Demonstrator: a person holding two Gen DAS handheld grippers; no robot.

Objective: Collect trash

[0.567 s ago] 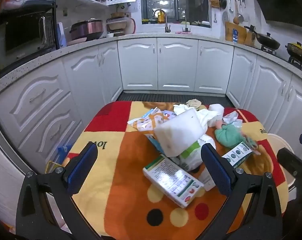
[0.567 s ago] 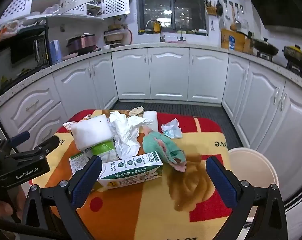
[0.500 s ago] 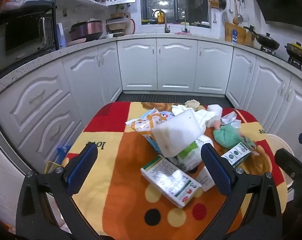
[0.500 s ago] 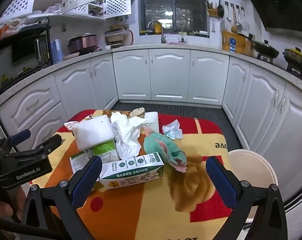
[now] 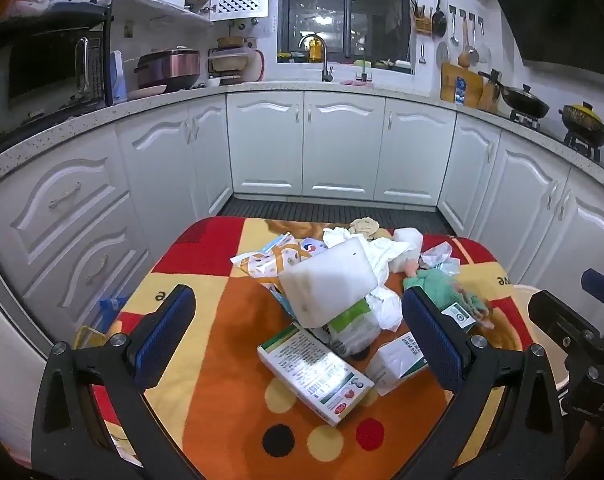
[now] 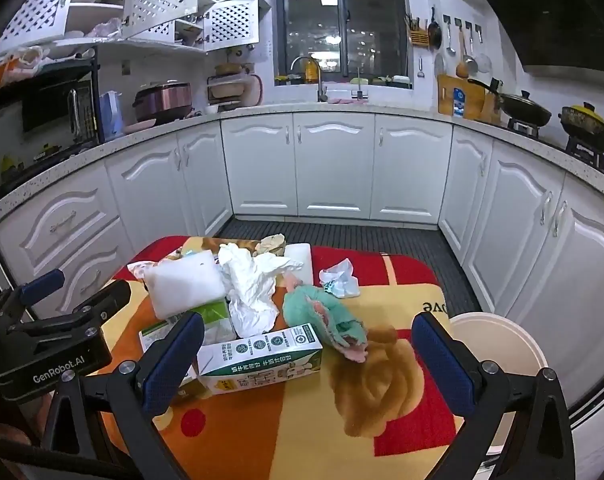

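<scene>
A heap of trash lies on a small table with a colourful cloth [image 5: 230,344] [image 6: 310,440]: a white foam block [image 5: 328,282] [image 6: 184,284], crumpled white paper [image 6: 254,288], a green rag [image 6: 326,316] [image 5: 436,284], a green-and-white carton [image 6: 262,356] and a flat printed box [image 5: 316,372]. My left gripper [image 5: 298,332] hangs open above the near side of the heap, holding nothing. My right gripper [image 6: 308,362] is open too, straddling the carton and rag from above without touching them. A cream bin [image 6: 498,344] stands at the table's right edge.
White kitchen cabinets [image 5: 342,148] curve around the table, with dark floor matting [image 6: 342,232] between. The left gripper's body [image 6: 50,344] shows at the left of the right wrist view, the right gripper's body [image 5: 574,332] at the right of the left wrist view.
Both views have shifted slightly: the table and trash heap sit a little lower and farther in the frames. Both grippers stay open and empty.
</scene>
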